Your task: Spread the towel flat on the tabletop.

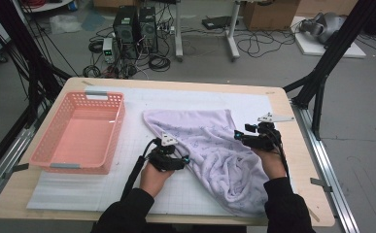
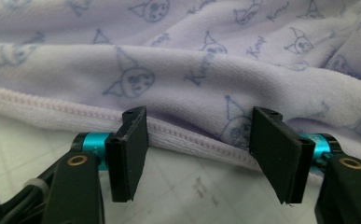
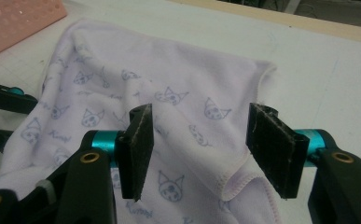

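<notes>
A pale lilac towel (image 1: 210, 150) printed with small cat faces lies rumpled across the middle and right of the white mat. My left gripper (image 1: 184, 161) sits at the towel's left hem, jaws open; in the left gripper view the stitched hem (image 2: 192, 140) runs between the fingers (image 2: 129, 149). My right gripper (image 1: 237, 135) is at the towel's right edge, also open. In the right gripper view a folded hem corner (image 3: 234, 179) lies between its two black pads (image 3: 138, 144), and the towel (image 3: 169, 93) spreads out beyond them.
A pink plastic basket (image 1: 81, 131) stands on the left of the mat, its corner (image 3: 19, 18) visible in the right gripper view. The wooden table edge (image 1: 302, 145) runs close on the right. Black frame poles, computers and cables stand on the floor beyond.
</notes>
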### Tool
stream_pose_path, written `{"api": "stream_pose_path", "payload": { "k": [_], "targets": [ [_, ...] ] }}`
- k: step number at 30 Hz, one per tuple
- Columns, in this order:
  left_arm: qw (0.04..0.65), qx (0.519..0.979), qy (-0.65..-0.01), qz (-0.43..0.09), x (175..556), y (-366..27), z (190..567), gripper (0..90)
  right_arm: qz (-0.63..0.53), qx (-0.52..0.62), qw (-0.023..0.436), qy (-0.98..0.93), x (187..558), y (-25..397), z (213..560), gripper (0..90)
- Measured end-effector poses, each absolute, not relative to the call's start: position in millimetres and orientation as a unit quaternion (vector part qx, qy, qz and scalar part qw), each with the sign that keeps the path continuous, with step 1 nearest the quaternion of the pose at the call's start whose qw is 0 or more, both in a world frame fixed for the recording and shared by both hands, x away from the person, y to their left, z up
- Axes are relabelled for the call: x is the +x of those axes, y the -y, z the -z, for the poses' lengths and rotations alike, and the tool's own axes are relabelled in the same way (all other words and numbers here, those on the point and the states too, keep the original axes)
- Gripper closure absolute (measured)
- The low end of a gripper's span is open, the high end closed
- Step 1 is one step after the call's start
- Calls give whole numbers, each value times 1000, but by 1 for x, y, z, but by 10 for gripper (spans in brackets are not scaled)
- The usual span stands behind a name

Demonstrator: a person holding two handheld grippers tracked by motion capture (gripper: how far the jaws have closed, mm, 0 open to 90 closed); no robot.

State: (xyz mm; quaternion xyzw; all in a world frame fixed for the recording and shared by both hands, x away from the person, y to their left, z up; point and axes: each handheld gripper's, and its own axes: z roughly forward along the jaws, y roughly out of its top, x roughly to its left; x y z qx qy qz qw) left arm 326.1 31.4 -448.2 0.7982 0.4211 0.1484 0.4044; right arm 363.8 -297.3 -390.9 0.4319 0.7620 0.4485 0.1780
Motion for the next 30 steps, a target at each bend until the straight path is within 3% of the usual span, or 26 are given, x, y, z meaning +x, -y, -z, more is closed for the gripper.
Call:
{"api": "stream_pose_path", "payload": {
  "k": [2, 3, 4, 5, 6, 7, 8, 15, 30],
  "targets": [
    [397, 802, -413, -168, 325, -25, 449, 387, -450, 432, 178, -761, 364, 297, 391, 408],
    [397, 805, -406, -170, 324, -22, 449, 470, -450, 431, 179, -762, 364, 297, 391, 408],
    [400, 812, -391, -168, 322, -21, 448, 470, -450, 431, 179, -762, 364, 297, 391, 408],
    [401, 816, -379, -174, 320, -18, 448, 638, -451, 430, 179, -761, 364, 297, 390, 407],
    [400, 821, -368, -177, 318, -16, 447, 712, -452, 429, 180, -761, 364, 297, 390, 408],
    [400, 824, -362, -174, 317, -14, 447, 712, -452, 429, 180, -761, 364, 297, 390, 408],
    [402, 824, -360, -171, 316, -14, 447, 795, -454, 430, 180, -760, 363, 298, 389, 408],
    [412, 818, -375, -145, 320, -30, 446, 827, -457, 431, 180, -757, 362, 300, 388, 408],
    [423, 774, -445, -153, 336, -99, 441, 833, -455, 430, 179, -759, 362, 299, 389, 407]
  ]
}}
